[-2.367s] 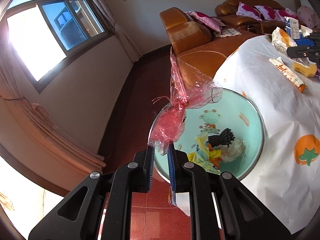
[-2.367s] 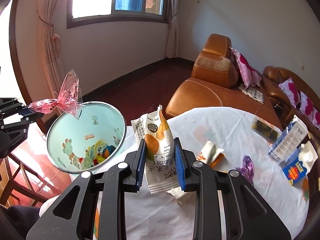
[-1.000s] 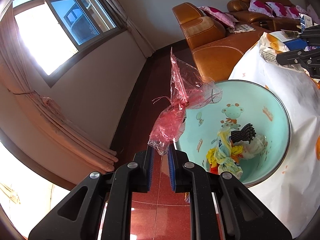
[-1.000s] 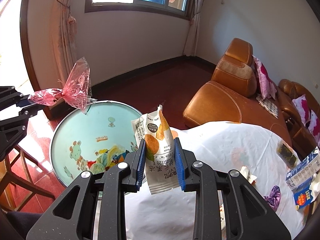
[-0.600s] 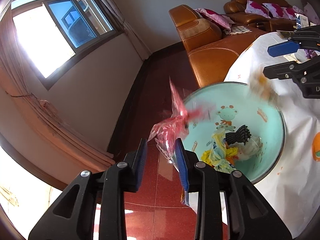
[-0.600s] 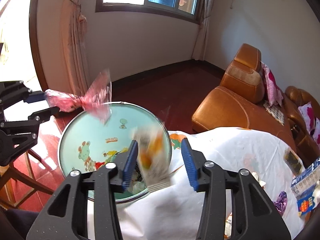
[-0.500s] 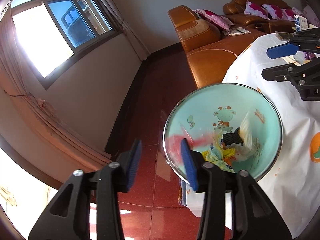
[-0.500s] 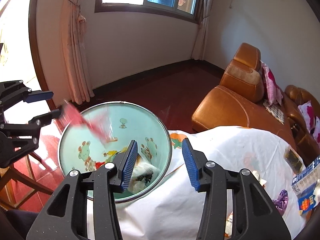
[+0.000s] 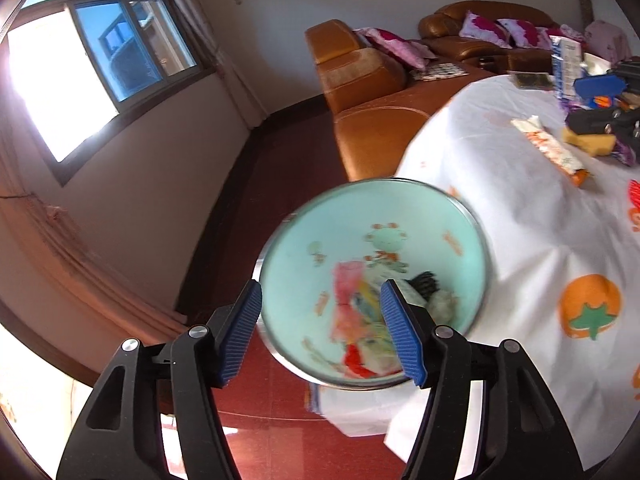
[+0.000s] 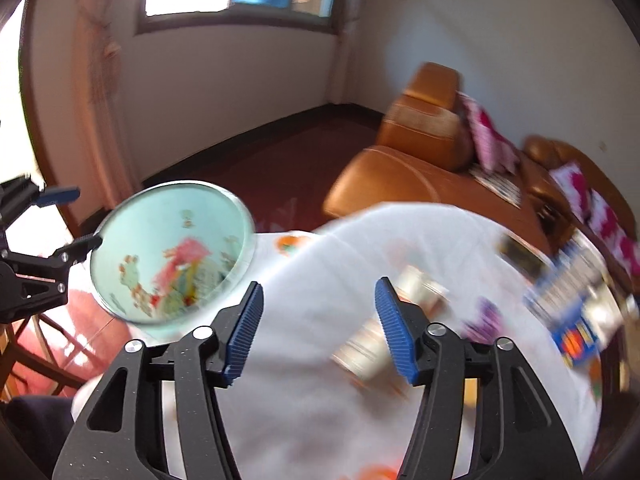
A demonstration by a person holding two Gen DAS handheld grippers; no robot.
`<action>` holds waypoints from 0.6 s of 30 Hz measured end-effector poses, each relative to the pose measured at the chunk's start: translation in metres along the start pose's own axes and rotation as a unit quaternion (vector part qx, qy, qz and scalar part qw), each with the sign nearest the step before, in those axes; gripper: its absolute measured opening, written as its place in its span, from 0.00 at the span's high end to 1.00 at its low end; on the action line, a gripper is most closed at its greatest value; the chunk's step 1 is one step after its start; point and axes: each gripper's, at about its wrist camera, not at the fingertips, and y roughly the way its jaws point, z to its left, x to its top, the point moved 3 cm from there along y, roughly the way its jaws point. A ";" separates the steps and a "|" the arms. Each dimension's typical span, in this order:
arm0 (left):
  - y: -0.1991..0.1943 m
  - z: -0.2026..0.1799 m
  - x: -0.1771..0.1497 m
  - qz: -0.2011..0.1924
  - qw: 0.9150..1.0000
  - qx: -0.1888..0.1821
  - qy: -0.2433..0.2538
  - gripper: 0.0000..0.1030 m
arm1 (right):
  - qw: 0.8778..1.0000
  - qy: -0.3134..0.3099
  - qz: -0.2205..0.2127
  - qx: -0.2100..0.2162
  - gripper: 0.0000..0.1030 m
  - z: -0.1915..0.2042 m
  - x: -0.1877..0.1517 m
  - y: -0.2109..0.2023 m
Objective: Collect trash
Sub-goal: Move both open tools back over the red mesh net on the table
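- The round pale-green waste bin with cartoon prints (image 9: 424, 216) stands on the floor, tucked against the edge of the white tablecloth with orange fruit prints (image 9: 520, 216).
- Inside it lie a crumpled pink cellophane bag (image 9: 347, 288), yellow and red wrappers and something black; the blur hides details.
- The left gripper (image 9: 320, 334) hangs above the bin, jaws spread wide, holding nothing.
- The right gripper (image 10: 318, 330) is over the cloth, equally wide, empty.
- More wrappers (image 9: 548, 146) lie on the table.

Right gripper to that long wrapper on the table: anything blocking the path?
Nothing visible does. The right gripper is open above bare tablecloth, and the long wrapper, blurred, lies just ahead beneath its right finger. Other litter sits farther right.
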 end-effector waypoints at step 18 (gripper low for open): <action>-0.043 -0.101 0.000 -0.036 0.996 -0.058 0.048 0.09 | 0.986 0.084 0.078 -0.122 0.33 -0.085 -0.181 -0.072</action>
